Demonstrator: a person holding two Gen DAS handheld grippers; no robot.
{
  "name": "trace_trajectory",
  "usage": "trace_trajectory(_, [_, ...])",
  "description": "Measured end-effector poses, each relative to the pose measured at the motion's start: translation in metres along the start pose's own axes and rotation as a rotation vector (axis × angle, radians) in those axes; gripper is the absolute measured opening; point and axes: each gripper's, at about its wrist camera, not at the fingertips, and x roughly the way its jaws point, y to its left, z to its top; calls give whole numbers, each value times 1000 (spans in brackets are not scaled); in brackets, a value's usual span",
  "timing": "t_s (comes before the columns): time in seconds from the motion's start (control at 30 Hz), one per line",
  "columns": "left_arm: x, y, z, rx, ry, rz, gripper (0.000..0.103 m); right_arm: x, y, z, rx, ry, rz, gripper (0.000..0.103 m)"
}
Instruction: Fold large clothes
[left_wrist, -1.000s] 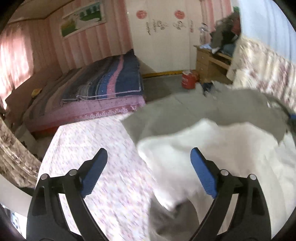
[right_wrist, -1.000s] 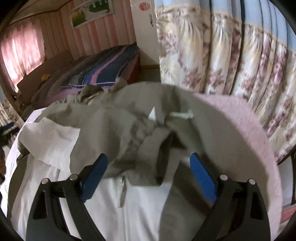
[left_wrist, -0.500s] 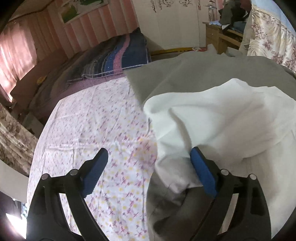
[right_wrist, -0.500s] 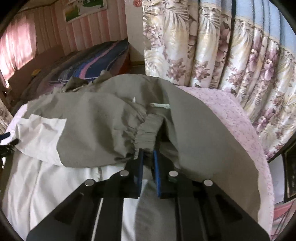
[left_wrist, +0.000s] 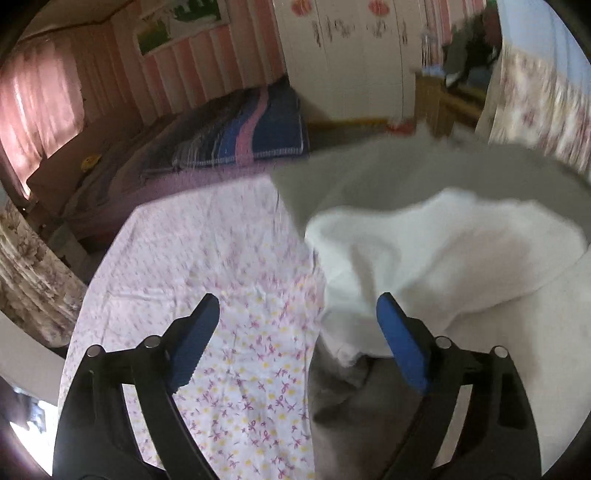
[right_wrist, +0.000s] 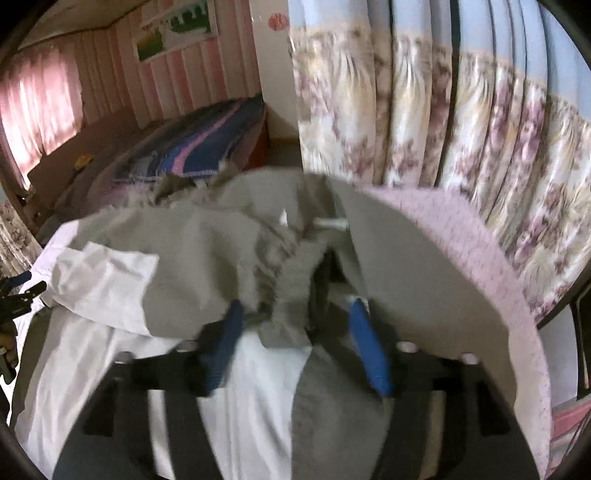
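Observation:
A large grey and white garment (left_wrist: 443, 258) lies rumpled on a table covered with a pink floral cloth (left_wrist: 207, 258). My left gripper (left_wrist: 297, 317) is open and empty, above the cloth at the garment's left edge. In the right wrist view the garment (right_wrist: 207, 251) shows a gathered grey cuff (right_wrist: 291, 280). My right gripper (right_wrist: 295, 314) is open with the cuff lying between its blue fingers (right_wrist: 369, 354), not clamped. The frame is blurred.
A bed with a striped blanket (left_wrist: 236, 140) stands beyond the table. Floral curtains (right_wrist: 443, 147) hang close on the right. A wooden desk (left_wrist: 450, 103) with clutter is at the far right. The table's pink edge (right_wrist: 480, 258) curves near the curtains.
My right gripper was shut on the grey cuff half a second ago and has now opened. My left gripper stayed open and tilted up slightly over the table.

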Motion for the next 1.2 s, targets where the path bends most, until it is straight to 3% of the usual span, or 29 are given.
trace_trajectory(0.1, [-17, -4, 16, -32, -58, -19, 94, 4, 6, 7, -1, -1, 1, 67])
trace_trajectory(0.2, [-9, -14, 30, -44, -58, -20, 96, 23, 11, 7, -3, 26, -9, 67])
trace_trajectory(0.3, [14, -19, 30, -102, 1, -42, 96, 40, 14, 1, -10, 59, -26, 63])
trace_trajectory(0.37, [37, -22, 22, -137, 67, -70, 95, 49, 16, -4, -29, 73, -63, 45])
trace_trajectory(0.47, [70, -25, 4, -122, 164, -39, 90, 59, 11, -10, -35, 99, -64, 44])
trace_trajectory(0.63, [81, -9, -1, -170, 187, -28, 95, 63, 8, -15, -48, 89, -96, 57])
trace_trajectory(0.77, [74, -11, -1, -146, 164, -5, 94, 31, 12, -15, -55, 60, -63, 68])
trace_trajectory(0.87, [51, -12, -6, -113, 111, -33, 90, -8, 9, -19, -81, 21, -48, 79])
trace_trajectory(0.97, [4, -19, -15, -51, 17, -46, 92, -55, -5, -32, -93, 4, -60, 79])
trace_trajectory(1.2, [-110, -23, -62, -56, -149, -123, 99, -134, -50, -98, -62, 37, -137, 80])
